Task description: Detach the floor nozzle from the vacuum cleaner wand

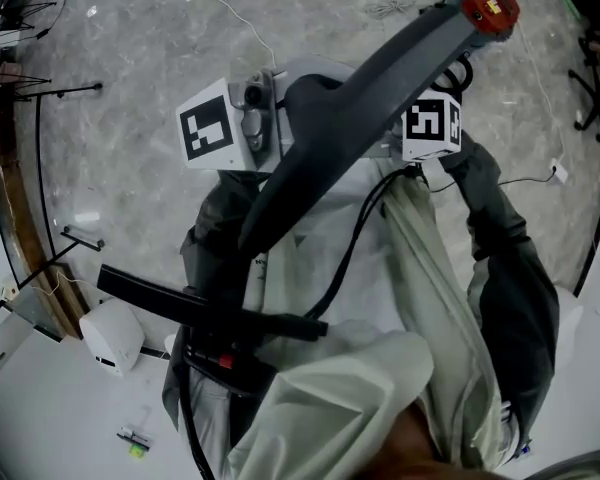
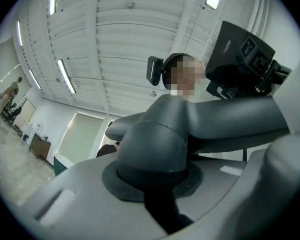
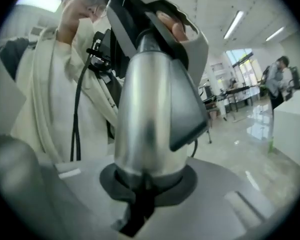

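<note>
**Left gripper view:** We see the left tongs (image 2: 157, 196) clamped on a dark grey rounded neck (image 2: 152, 144). A grey tube (image 2: 235, 121) branches from the neck toward the right. The camera looks up at a ribbed ceiling (image 2: 115, 44) hung with strip lights.

**Right gripper view:** The right tongs (image 3: 142, 196) are clamped on the wand (image 3: 147, 119), which shows here as a silvery tube. A dark grey collar (image 3: 190, 109) sits on its right side. The wand rises away from us into a grey hood (image 3: 192, 39). Behind it stands the person working the tongs, in a cream garment (image 3: 45, 99). At far right a bystander (image 3: 277, 76) stands on a glossy floor (image 3: 255, 134).

**Head view:** We look steeply down on the wand, held in the air diagonally above the marbled floor. Its red cap (image 1: 490, 6) is at upper right and its lower end is near the person's front. The marker cubes of both tongs flank it, the left cube (image 1: 215, 128) and the right cube (image 1: 432, 123). A black cable (image 1: 360, 228) drops from the right tongs toward a black bar (image 1: 200, 303) across the person's body. A white box (image 1: 112, 335) sits on the floor at lower left. We cannot tell which part is the nozzle.
</note>
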Tool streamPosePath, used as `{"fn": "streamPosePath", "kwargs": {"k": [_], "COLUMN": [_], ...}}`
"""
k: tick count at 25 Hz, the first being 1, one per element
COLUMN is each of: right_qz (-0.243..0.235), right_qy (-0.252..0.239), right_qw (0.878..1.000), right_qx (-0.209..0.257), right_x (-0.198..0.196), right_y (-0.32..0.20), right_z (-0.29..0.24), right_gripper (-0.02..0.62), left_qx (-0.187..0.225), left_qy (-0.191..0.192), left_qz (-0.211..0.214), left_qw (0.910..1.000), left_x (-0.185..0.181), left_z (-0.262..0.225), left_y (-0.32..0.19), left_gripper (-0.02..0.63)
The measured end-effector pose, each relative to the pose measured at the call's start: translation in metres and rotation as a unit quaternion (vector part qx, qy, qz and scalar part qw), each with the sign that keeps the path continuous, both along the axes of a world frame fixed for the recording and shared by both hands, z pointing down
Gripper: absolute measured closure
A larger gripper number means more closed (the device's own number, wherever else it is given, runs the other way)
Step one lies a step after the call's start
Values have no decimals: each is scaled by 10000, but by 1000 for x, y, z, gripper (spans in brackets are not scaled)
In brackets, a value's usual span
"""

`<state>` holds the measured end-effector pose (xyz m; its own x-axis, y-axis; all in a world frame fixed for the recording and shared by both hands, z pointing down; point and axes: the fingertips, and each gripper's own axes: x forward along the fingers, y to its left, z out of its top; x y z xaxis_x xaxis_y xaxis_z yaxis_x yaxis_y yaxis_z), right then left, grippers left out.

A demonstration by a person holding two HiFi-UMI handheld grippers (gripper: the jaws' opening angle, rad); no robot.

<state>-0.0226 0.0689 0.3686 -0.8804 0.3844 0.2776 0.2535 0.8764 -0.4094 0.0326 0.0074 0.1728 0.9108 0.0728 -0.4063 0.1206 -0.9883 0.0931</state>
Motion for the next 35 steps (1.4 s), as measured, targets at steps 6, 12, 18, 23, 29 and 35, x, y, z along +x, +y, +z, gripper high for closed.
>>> {"fn": "streamPosePath", "kwargs": {"k": [6,12,18,23,29,35], "right_qz": [1191,3321,2655,1058,161,2031], "right_qy": [-33,323,224,-241,-143,430], "right_qw": [9871,9240,9467,9859,9980,9714], "right_qx": [1070,1867,1810,1273,593,1155], "right_x": [-13,-17,-14,4,2,-10], "right_y": [-31,-72,-58,-9,1,-41], "right_z": [6,8,8,20,5,21], "right_gripper": [558,560,558,557,555,557], "left_qx": [-407,-706,-536,-13,-351,-1321], "left_qy": [-185,-464,-304,-353,-9,-362], "left_qz": [-826,-1700,-1322,-375,-448,-2052], "left_qw": [9956,9818,9893,9987,9984,9691], "left_x": [4,0,3,18,11,-3], "left_z": [8,9,7,9,3,26], "left_y": [-23,-44,-31,14,-1,-50], "left_gripper": [535,529,531,532,534,535]}}
